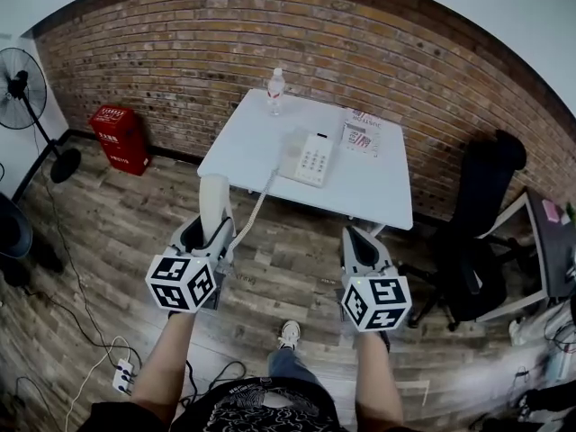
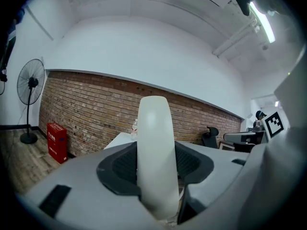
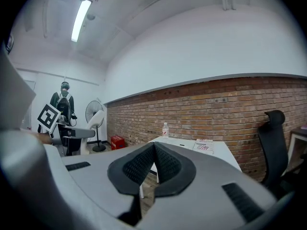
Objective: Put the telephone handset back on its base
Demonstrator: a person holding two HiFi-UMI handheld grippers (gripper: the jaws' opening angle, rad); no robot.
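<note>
Upright, handset (image 2: 153, 147) pinched in left claw (image 2: 155, 170), right claw (image 3: 154, 166) pressed together, empty, bottle (image 1: 275, 91) standing on table (image 1: 387, 187)

Head camera looks steeply down; both gripper cameras face the shared table (image 1: 378, 187).

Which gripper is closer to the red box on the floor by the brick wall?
Left. The red box sits ahead and left of the left gripper; the right gripper is farther off, on the left gripper's other side.
</note>
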